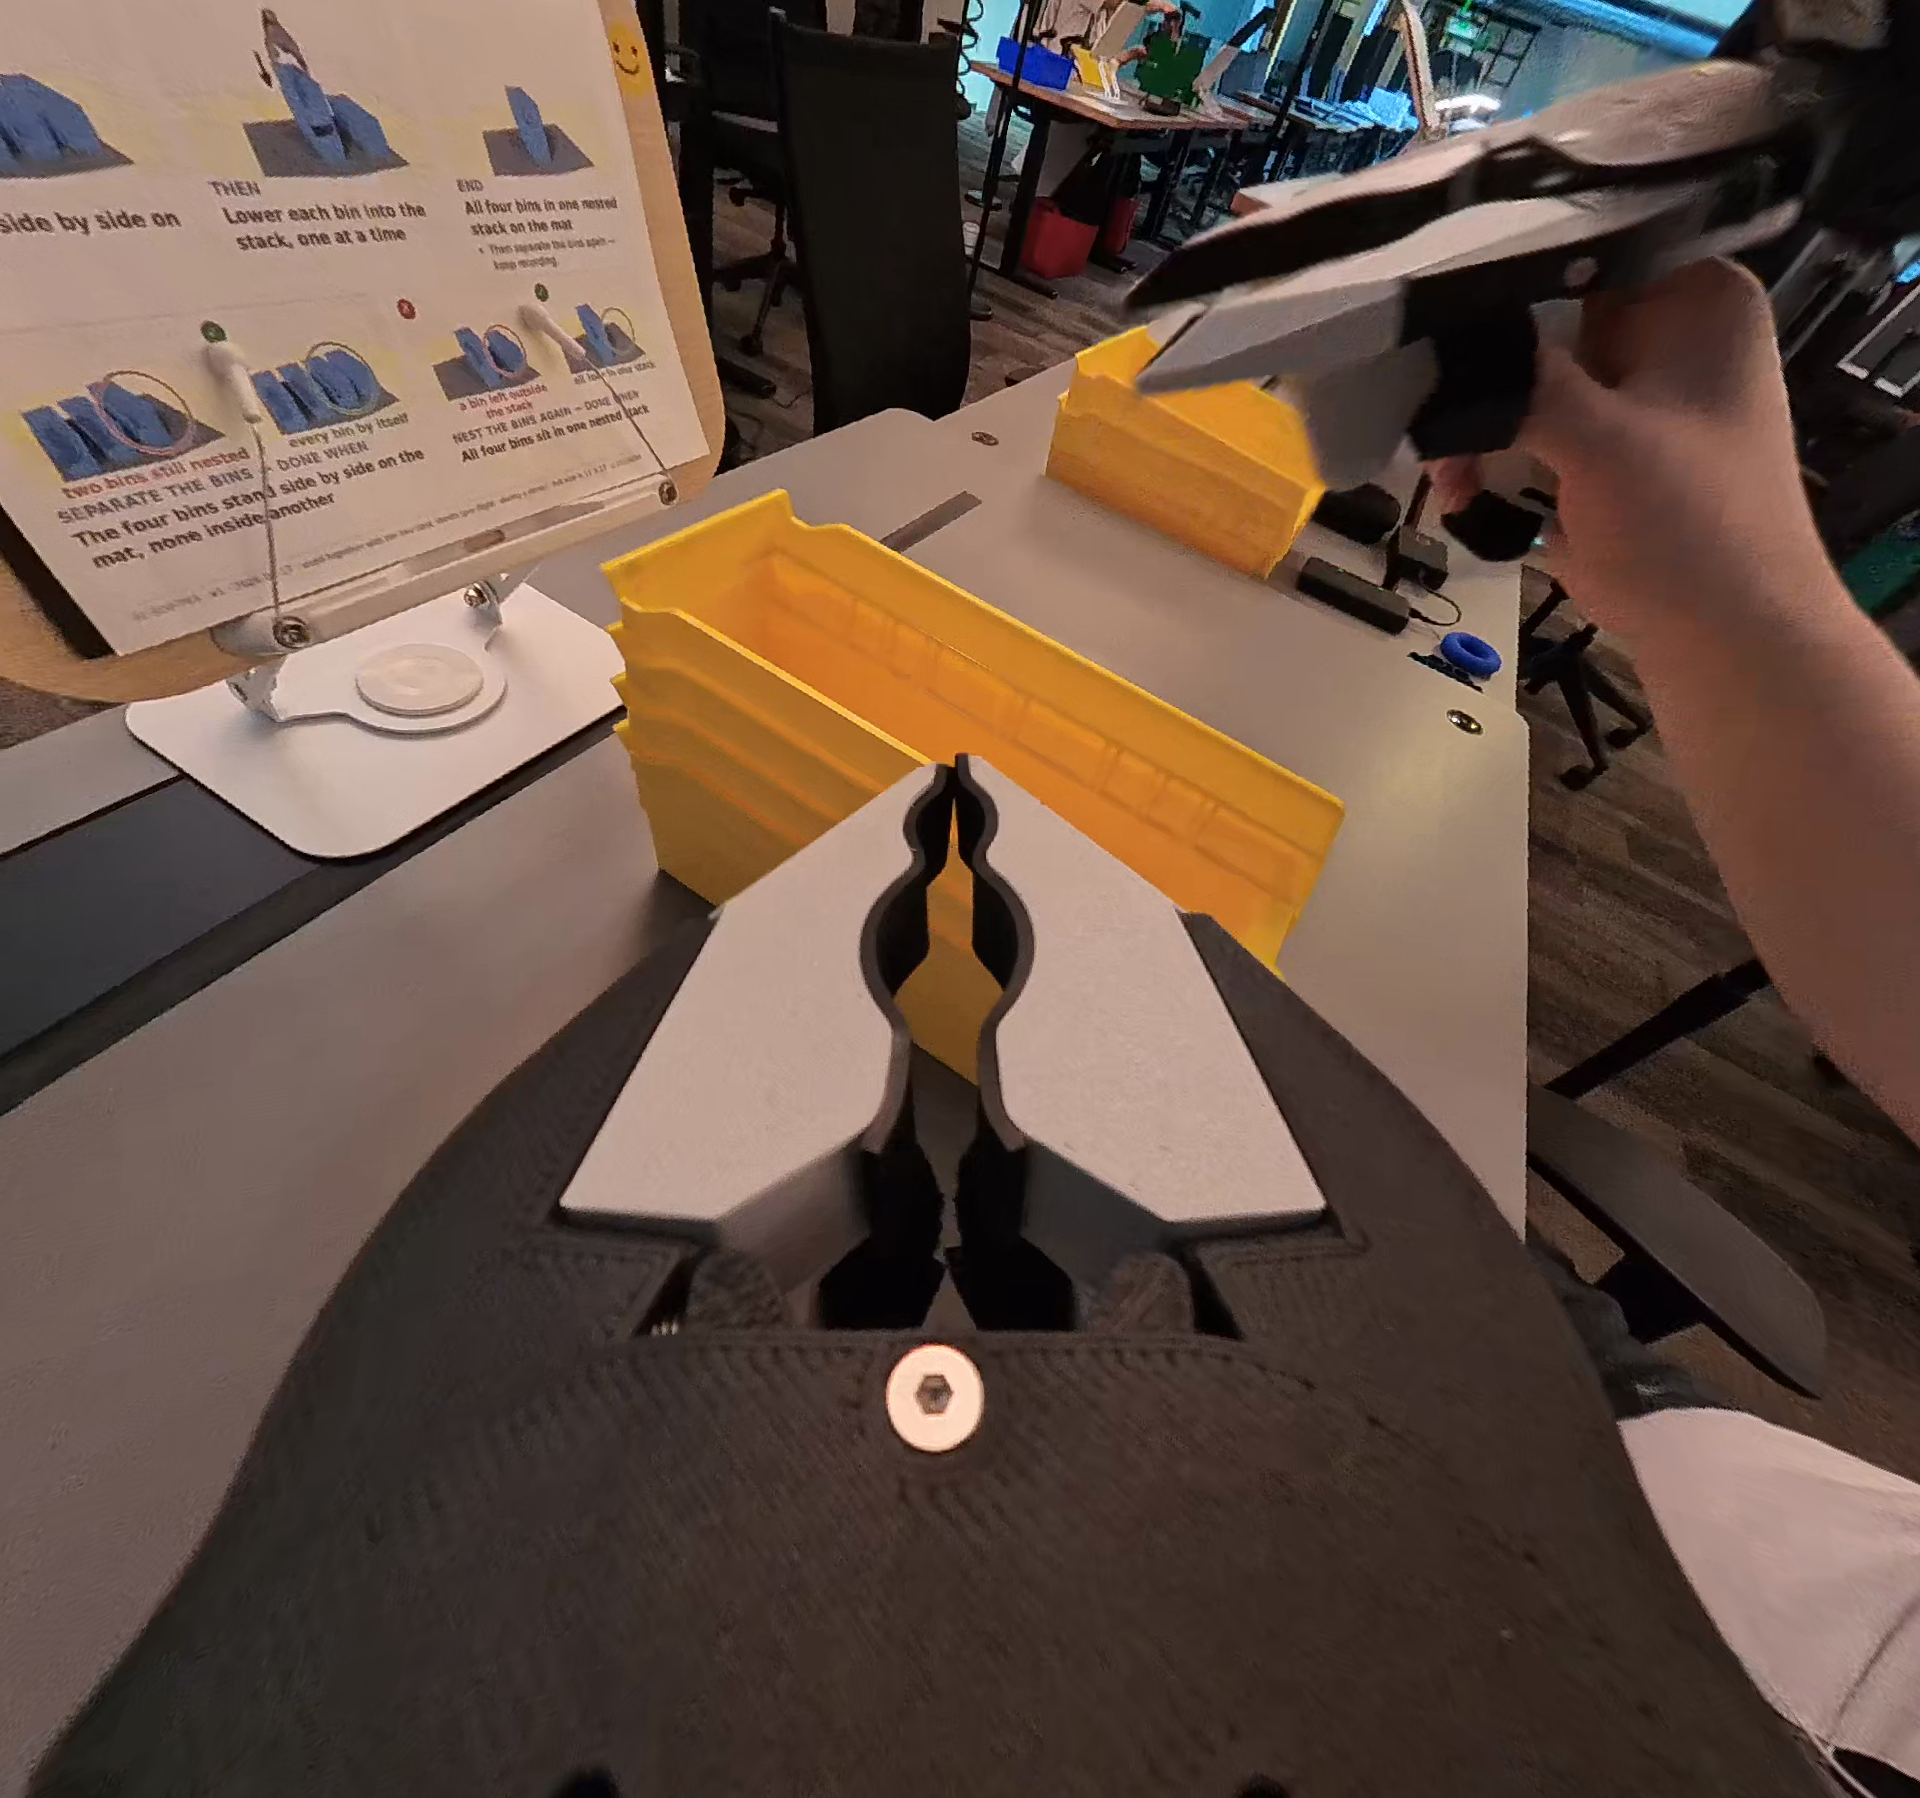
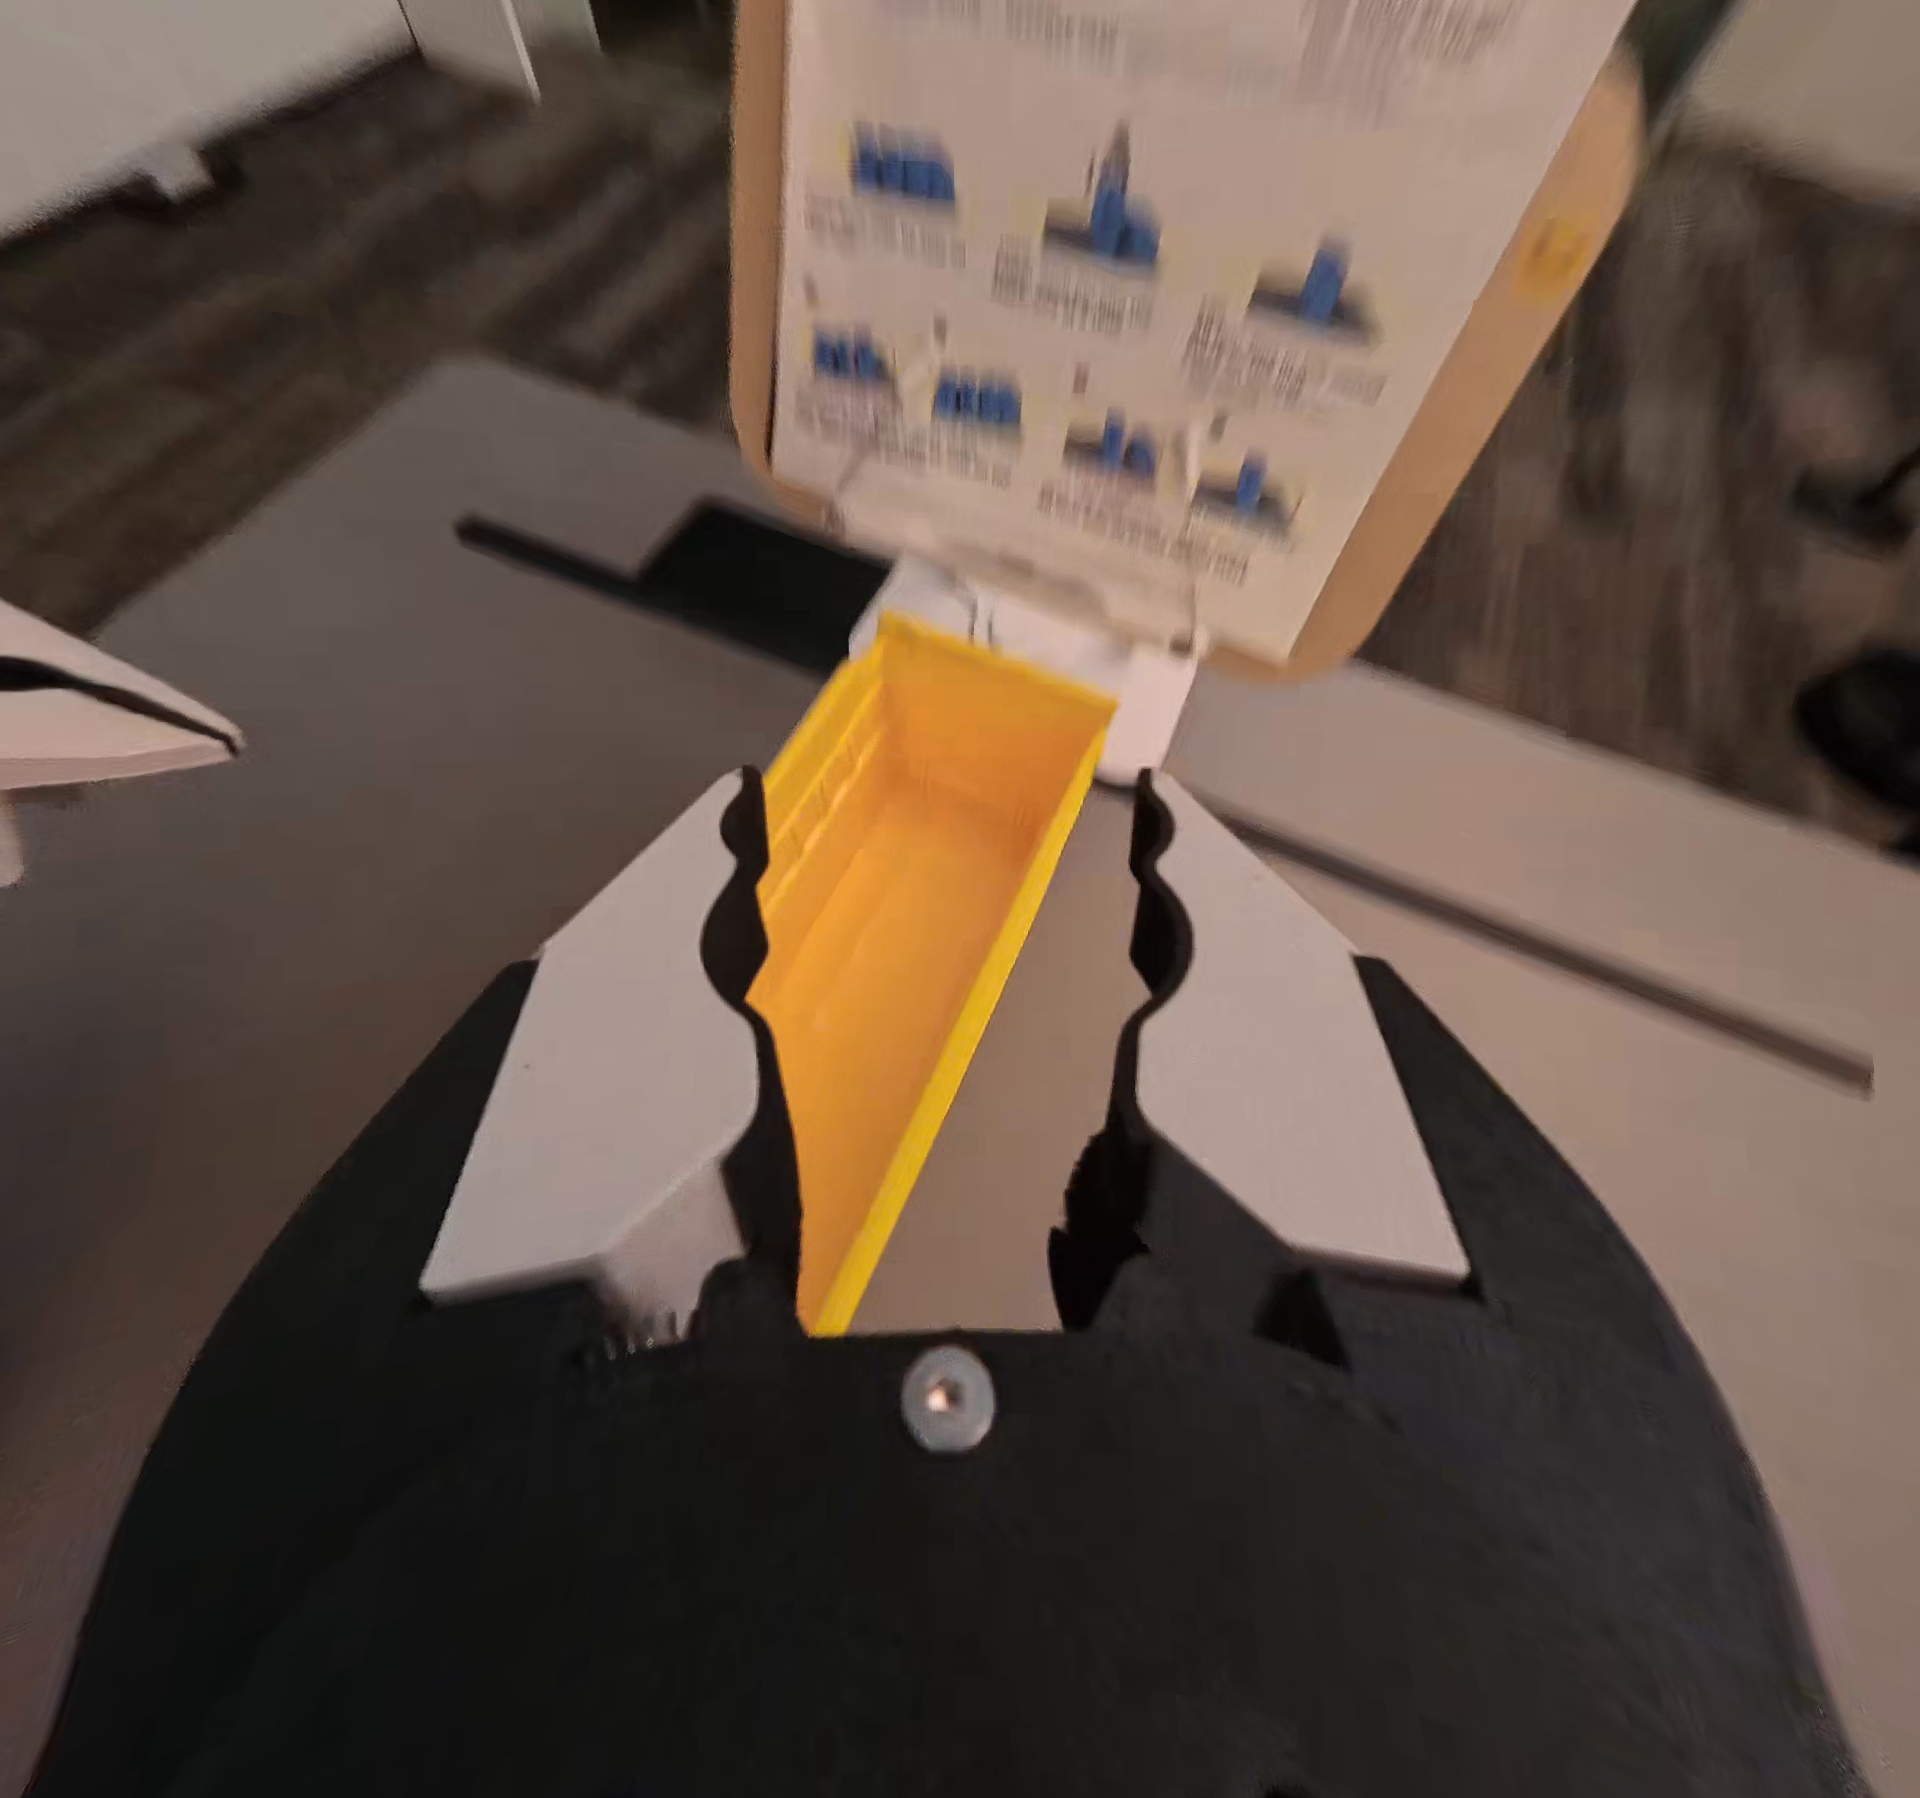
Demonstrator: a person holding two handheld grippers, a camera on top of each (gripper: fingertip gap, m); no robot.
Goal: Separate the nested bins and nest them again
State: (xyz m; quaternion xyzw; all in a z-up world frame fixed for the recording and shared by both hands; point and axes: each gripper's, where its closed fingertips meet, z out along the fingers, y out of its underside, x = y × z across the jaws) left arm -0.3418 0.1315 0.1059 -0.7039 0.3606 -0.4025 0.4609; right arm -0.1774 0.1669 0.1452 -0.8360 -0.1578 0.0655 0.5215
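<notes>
In the left wrist view the left gripper (image 1: 954, 769) fills the lower half of the frame, its two grey fingers (image 1: 790, 1021) pressed together at the tips with nothing between them. Just beyond the tips, in the centre of the frame, stands the stack of nested yellow bins (image 1: 831, 709) on the grey surface (image 1: 312, 1177), open side up, several rims stepped one over another at its left end. Farther back, at centre right, a single yellow bin (image 1: 1174, 470) stands apart from the stack on the same surface. Above it the right gripper (image 1: 1153, 335) reaches in from the upper right, held by a hand (image 1: 1662, 418). At upper left an instruction sheet (image 1: 312, 190) leans on a white stand (image 1: 364, 709).

In the right wrist view the right gripper (image 2: 945, 782) is spread wide. The open yellow stack (image 2: 914, 917) shows below and between the fingers, nearer the left one; whether that finger touches it cannot be told. Beyond it, at top centre, is the blurred sheet (image 2: 1091, 190).
</notes>
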